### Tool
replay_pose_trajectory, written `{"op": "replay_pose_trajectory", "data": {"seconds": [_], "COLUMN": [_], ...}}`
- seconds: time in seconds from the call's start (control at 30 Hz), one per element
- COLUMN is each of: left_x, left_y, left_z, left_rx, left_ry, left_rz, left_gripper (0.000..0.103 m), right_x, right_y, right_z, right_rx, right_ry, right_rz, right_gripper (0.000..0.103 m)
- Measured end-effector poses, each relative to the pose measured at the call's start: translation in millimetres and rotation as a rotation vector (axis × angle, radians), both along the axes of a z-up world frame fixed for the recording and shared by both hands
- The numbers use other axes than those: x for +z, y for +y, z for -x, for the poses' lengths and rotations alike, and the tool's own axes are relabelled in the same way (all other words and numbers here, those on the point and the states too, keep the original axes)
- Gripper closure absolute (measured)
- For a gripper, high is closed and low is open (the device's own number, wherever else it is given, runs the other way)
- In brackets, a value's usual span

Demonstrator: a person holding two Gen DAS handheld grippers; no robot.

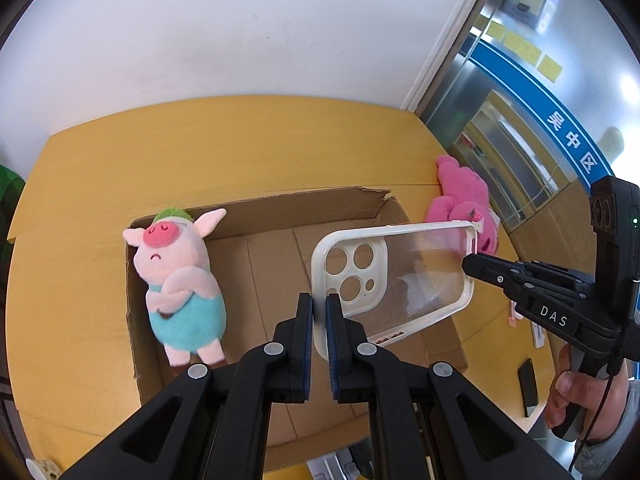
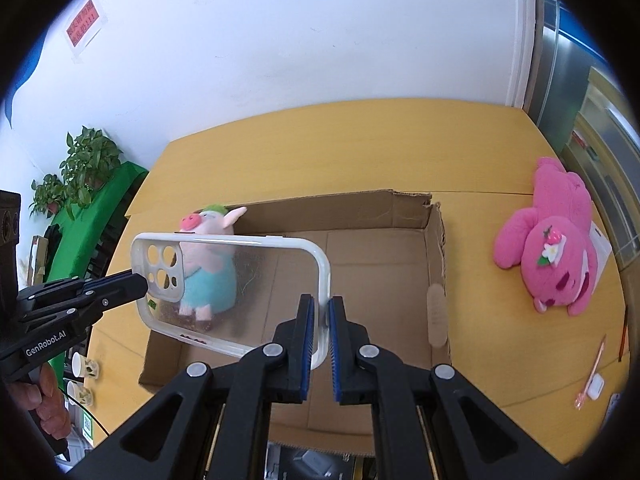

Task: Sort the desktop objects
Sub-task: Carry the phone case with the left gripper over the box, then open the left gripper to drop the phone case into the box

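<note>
The phone case (image 1: 394,280) is held in the air above the open box (image 1: 280,216), gripped at both ends: the left claw (image 1: 319,320) is closed on the edge at the camera-hole end, and the right claw (image 2: 320,320) is closed on the rim of the opposite end. The step in hand seems to be a hand-over or a lowering of the case into the box. To do it well, one claw should be opened only while the other is kept firmly closed, because the rim is thin and smooth and could slip or twist; the case should be lowered until it is close to the floor of the box before it is released. Just beyond and below the claws the box floor is bare cardboard. Further, to the left of the left claw, a pig toy (image 1: 180,280) is lying inside the box against its left wall. Outside the box, far to the right, a pink plush (image 2: 556,248) is lying on the table (image 1: 240,144), not yet sorted.
</note>
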State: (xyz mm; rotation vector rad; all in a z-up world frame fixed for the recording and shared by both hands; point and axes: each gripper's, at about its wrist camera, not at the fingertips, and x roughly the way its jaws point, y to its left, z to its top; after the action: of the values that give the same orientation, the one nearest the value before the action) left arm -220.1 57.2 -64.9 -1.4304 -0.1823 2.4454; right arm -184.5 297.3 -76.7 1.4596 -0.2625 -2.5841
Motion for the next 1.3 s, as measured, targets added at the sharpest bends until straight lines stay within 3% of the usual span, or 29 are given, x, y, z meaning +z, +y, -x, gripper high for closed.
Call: {"op": "replay_pose_trajectory", "data": {"seconds": [0.3,0.5,0.87,1.1,1.23,1.3], "left_x": [-48.2,-103.1,-190.7,-217.0,-219.2,-216.8], "left_y": [-6.5,-14.6,-8.3,7.2,11.0,13.4], "left_z": [68.4,107.2,158.0,163.4,162.6,160.1], "left_rx": [0.033,0.079,0.103,0.112,0.120,0.110], "left_ry": [-0.062,-0.148,-0.288,-0.354,-0.363,-0.365], "left_rz": [0.007,0.012,0.131,0.223,0.236,0.242], "left_gripper": [0.098,0.098,0.098,0.097,0.096,0.088], "right_x": [-46.0,-87.5,-179.5,-217.1,-218.4,-217.0], "right_y": [1.1,-3.8,-11.5,-10.9,-9.4,-11.1], "right_z": [72.8,121.9,176.3,180.7,179.3,177.0], "right_rx": [0.018,0.034,0.035,0.012,-0.014,-0.017], "right_ry": [-0.042,-0.091,-0.233,-0.301,-0.288,-0.287], "right_rz": [0.000,-0.009,0.024,0.029,0.048,0.045], "right_gripper": [0.096,0.096,0.094,0.094,0.093,0.091]}}
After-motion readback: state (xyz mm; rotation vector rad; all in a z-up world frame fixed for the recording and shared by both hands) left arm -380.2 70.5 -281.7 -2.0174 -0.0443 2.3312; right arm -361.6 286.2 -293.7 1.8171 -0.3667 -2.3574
